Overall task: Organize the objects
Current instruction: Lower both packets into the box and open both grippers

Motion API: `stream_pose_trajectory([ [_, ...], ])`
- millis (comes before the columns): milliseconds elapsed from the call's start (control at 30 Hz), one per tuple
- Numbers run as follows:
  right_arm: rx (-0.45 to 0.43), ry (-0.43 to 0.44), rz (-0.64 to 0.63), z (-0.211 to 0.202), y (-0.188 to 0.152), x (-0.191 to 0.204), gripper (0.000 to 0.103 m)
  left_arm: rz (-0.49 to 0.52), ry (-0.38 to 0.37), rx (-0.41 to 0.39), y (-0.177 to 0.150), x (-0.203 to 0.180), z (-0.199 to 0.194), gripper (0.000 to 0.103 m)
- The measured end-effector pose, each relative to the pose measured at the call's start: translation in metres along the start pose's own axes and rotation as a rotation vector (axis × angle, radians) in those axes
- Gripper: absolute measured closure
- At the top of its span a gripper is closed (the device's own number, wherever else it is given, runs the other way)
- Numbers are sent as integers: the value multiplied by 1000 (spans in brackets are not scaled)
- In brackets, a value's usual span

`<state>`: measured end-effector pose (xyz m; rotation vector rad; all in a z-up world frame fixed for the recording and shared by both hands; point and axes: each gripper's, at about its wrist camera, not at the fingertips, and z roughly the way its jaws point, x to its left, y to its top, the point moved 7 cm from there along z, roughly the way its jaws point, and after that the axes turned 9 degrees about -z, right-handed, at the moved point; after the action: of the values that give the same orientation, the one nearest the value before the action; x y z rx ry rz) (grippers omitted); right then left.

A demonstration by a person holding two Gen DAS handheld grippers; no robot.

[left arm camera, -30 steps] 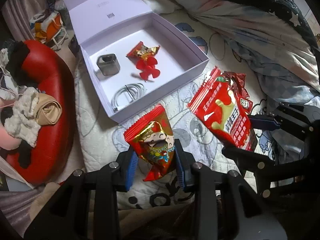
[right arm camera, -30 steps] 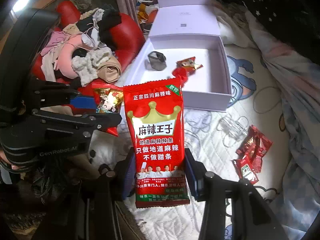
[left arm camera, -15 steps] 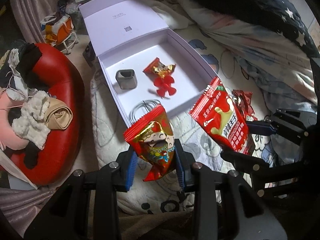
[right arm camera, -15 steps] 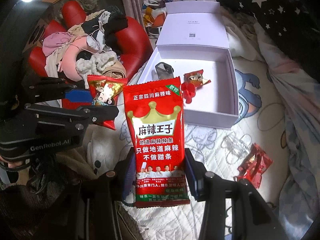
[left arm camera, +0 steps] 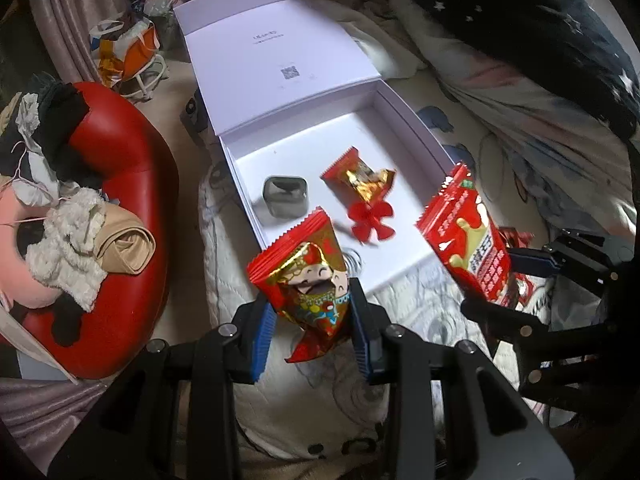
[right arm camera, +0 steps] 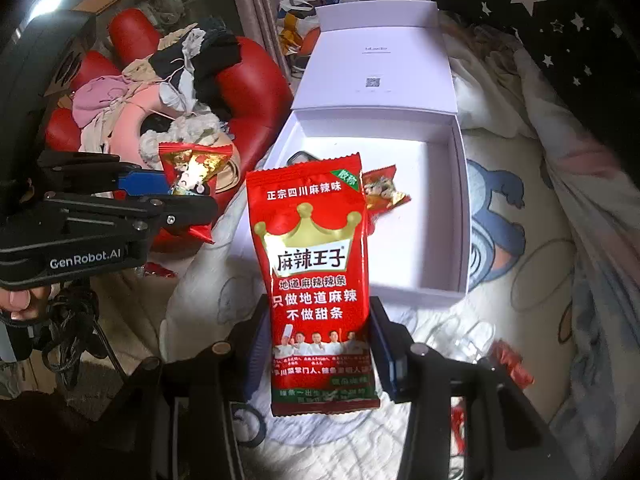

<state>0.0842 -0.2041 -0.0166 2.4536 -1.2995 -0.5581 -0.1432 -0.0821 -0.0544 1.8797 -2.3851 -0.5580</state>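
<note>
My left gripper (left arm camera: pixel 314 320) is shut on a small red and gold snack packet (left arm camera: pixel 308 272), held above the near edge of the open white box (left arm camera: pixel 408 108). My right gripper (right arm camera: pixel 320 356) is shut on a large red spicy-strip packet (right arm camera: pixel 316 264), held upright in front of the same box (right arm camera: pixel 460 200). The box holds a grey metal case (left arm camera: pixel 286 200), a red and gold candy packet (left arm camera: pixel 360 176) and a red flower-shaped piece (left arm camera: pixel 370 222). The right gripper's packet also shows at the right of the left wrist view (left arm camera: pixel 466 236).
The box lies on a white quilted bed cover (right arm camera: pixel 500 248) with its lid (left arm camera: pixel 272 56) open at the back. A red chair (left arm camera: pixel 120 140) piled with clothes stands to the left. Small red sachets (right arm camera: pixel 512 364) and a clear wrapper (right arm camera: pixel 460 336) lie at the right. A dark starred blanket (left arm camera: pixel 520 20) lies beyond.
Both grippers have risen and moved toward the box with their packets still held. The box now sits more centrally and farther below in both views.
</note>
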Motion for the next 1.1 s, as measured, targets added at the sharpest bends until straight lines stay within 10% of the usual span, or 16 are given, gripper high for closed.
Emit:
stream_pose_trajectory([
  [1100, 94, -146, 132, 96, 82, -104, 57, 118, -19, 90, 102, -15, 108, 71],
])
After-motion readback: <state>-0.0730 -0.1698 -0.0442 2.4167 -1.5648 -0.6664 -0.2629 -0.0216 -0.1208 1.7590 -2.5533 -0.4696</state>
